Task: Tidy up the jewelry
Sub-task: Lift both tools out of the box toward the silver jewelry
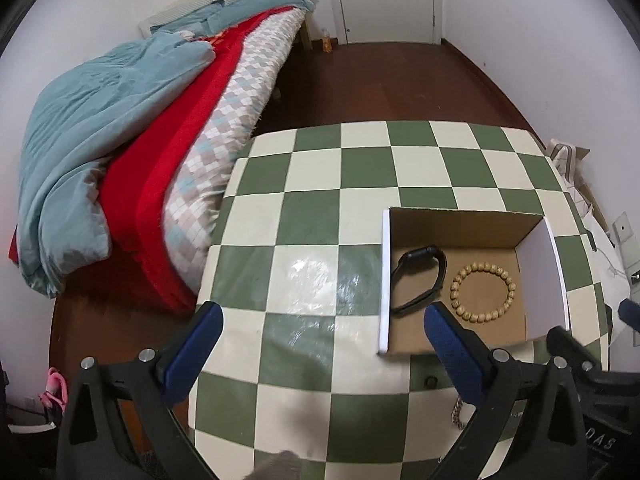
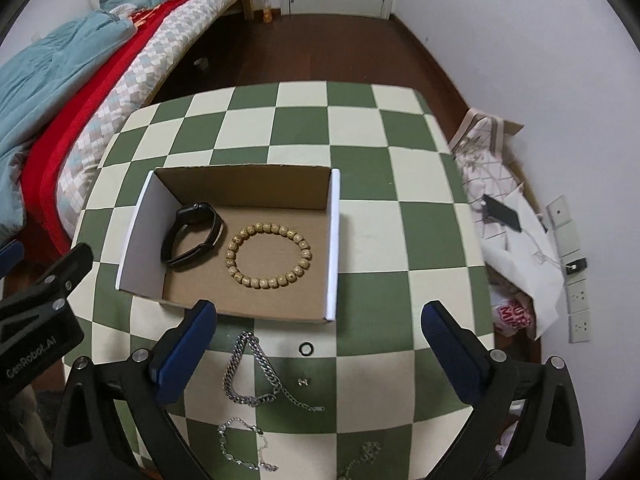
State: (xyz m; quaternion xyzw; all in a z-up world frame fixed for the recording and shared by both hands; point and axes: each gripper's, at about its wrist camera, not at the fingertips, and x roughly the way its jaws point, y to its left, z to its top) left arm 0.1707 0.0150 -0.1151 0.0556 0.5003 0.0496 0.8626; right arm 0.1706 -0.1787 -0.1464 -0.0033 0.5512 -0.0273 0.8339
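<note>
Holding your left gripper (image 1: 322, 318) spread and empty over the checkered table (image 2: 372, 236), you have the watch (image 2: 192, 234) and bead bracelet (image 2: 269, 255) in the cardboard box (image 2: 334, 240); your right gripper (image 2: 318, 316) gapes above the chain (image 2: 256, 376) and ring (image 2: 306, 348).
</note>
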